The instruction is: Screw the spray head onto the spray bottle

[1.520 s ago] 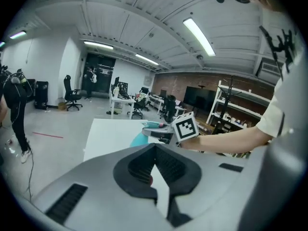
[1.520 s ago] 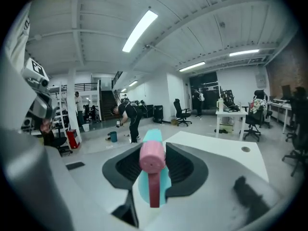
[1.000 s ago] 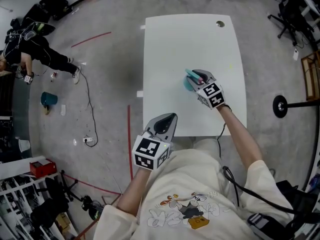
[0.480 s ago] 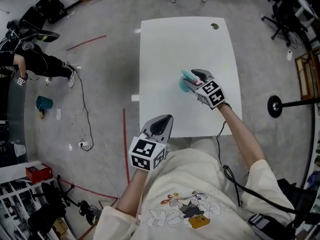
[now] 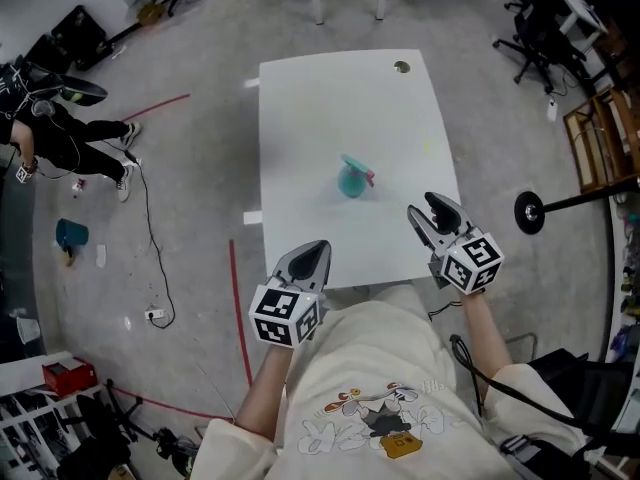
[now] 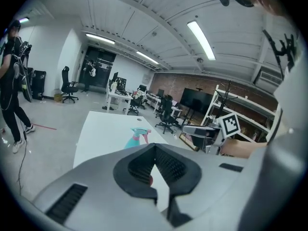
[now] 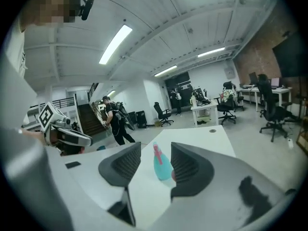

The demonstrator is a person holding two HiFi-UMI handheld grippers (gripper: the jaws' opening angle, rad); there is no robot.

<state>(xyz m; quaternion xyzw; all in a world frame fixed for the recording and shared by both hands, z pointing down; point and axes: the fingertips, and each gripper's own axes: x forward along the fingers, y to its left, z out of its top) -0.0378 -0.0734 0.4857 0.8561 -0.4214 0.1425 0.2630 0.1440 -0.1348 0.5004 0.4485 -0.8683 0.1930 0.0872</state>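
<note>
A teal spray bottle (image 5: 351, 179) with its teal and pink spray head on top stands upright near the middle of the white table (image 5: 300, 108). My right gripper (image 5: 424, 211) hangs over the table's near right corner, well apart from the bottle. Its jaws have just been opening and hold nothing. The right gripper view frames the distant bottle (image 7: 161, 163) between its open jaws (image 7: 155, 151). My left gripper (image 5: 318, 249) is shut and empty at the near table edge. From the left gripper (image 6: 155, 149) view the bottle (image 6: 137, 137) stands farther out on the table.
A round cable hole (image 5: 402, 67) sits at the table's far edge. A black stand base (image 5: 528, 211) is on the floor to the right. Office chairs (image 5: 545, 28) stand at the far right, and a person (image 5: 60, 138) and a cable (image 5: 150, 228) are on the left.
My right gripper has let go of the bottle, opened wider and drawn back to the near right corner. The bottle stands alone. The left gripper has hardly moved.
</note>
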